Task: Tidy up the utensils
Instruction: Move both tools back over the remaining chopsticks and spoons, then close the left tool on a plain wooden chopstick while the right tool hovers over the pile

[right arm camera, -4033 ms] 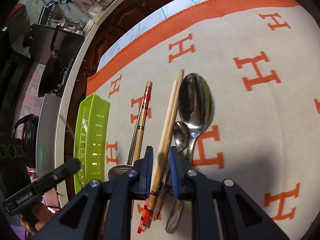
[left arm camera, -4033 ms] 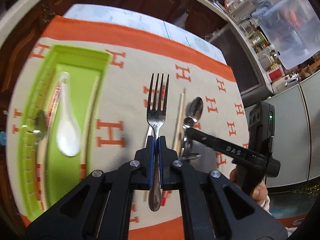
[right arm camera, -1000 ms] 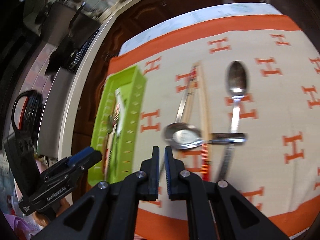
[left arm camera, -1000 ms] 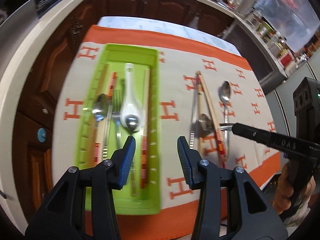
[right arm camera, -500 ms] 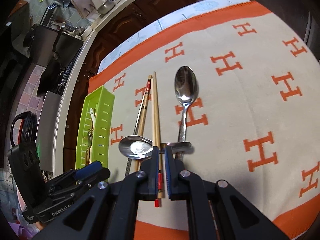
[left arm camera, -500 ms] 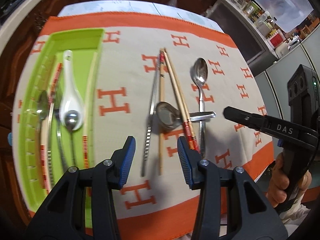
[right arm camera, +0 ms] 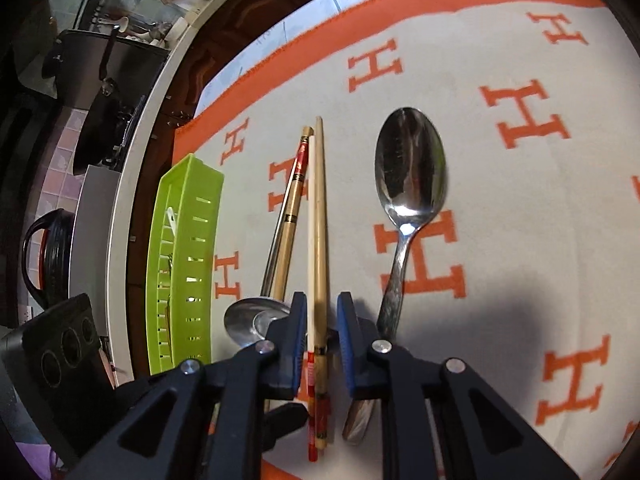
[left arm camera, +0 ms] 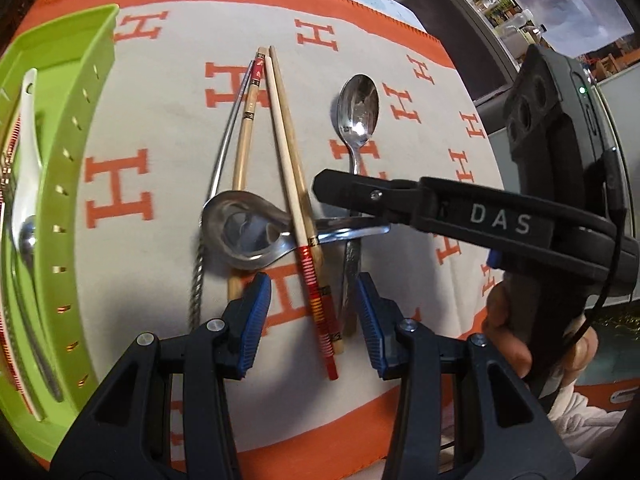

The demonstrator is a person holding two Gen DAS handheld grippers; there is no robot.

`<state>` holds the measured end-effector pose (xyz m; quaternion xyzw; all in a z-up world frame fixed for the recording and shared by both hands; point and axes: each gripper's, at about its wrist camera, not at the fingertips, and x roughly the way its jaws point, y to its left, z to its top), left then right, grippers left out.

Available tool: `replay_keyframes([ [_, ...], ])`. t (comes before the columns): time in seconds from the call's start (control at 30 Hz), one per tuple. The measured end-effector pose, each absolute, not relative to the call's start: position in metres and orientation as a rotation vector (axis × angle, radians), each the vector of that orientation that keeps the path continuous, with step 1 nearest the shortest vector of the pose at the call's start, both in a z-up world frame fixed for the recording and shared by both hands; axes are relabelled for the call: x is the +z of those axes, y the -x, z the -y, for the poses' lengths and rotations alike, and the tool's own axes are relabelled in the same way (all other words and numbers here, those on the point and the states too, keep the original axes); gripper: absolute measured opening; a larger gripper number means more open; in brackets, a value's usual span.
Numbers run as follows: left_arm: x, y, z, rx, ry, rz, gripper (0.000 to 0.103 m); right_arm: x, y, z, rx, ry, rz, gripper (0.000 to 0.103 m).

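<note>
A pair of pale chopsticks [left arm camera: 288,140] with red-banded ends lies on the orange-and-cream H-patterned cloth [left arm camera: 160,100]. My left gripper [left arm camera: 314,320] is open, one finger on each side of their red ends. My right gripper [right arm camera: 322,320] is open too and straddles the same pair [right arm camera: 318,220]; a gap shows on one side. From the side it appears as a black arm [left arm camera: 324,190] over the pile. A short steel spoon [left arm camera: 240,232] lies crosswise under the pair. A large steel spoon [left arm camera: 358,108] lies to the right.
A bamboo chopstick with a red tip [left arm camera: 245,128] and a thin metal chopstick [left arm camera: 224,140] lie left of the pair. The green slotted tray [left arm camera: 80,128] at the far left holds a white ceramic spoon [left arm camera: 26,152] and other utensils. A hand [left arm camera: 516,340] grips the right handle.
The fork held 4 s ago is out of my left gripper, which swung right from the tray to the loose pile. My right gripper, shut before, came down and opened around the chopstick pair.
</note>
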<state>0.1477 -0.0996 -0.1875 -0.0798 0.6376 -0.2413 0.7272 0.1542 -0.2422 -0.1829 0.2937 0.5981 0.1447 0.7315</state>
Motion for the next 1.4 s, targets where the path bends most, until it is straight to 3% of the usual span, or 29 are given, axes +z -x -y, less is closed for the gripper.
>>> replay_keyframes([
  [0.17,-0.202,-0.154,0.105,-0.543,0.220,-1.445,0.031,-0.185,-0.150,0.255,0.318,-0.688,-1.296,0.015],
  [0.33,-0.209,-0.157,0.110,-0.556,0.242,-1.446,0.029,-0.186,-0.146,0.269,0.304,-0.725,-1.276,0.015],
  [0.4,-0.212,-0.159,0.110,-0.554,0.263,-1.450,0.020,-0.185,-0.145,0.272,0.303,-0.735,-1.268,0.015],
  [0.43,-0.216,-0.160,0.110,-0.547,0.272,-1.459,0.011,-0.185,-0.145,0.272,0.304,-0.739,-1.266,0.015],
  [0.5,-0.219,-0.161,0.109,-0.539,0.298,-1.462,0.005,-0.184,-0.146,0.273,0.306,-0.742,-1.260,0.015],
  [1.4,-0.220,-0.158,0.090,-0.539,0.314,-1.484,0.005,-0.188,-0.154,0.256,0.317,-0.710,-1.314,0.015],
])
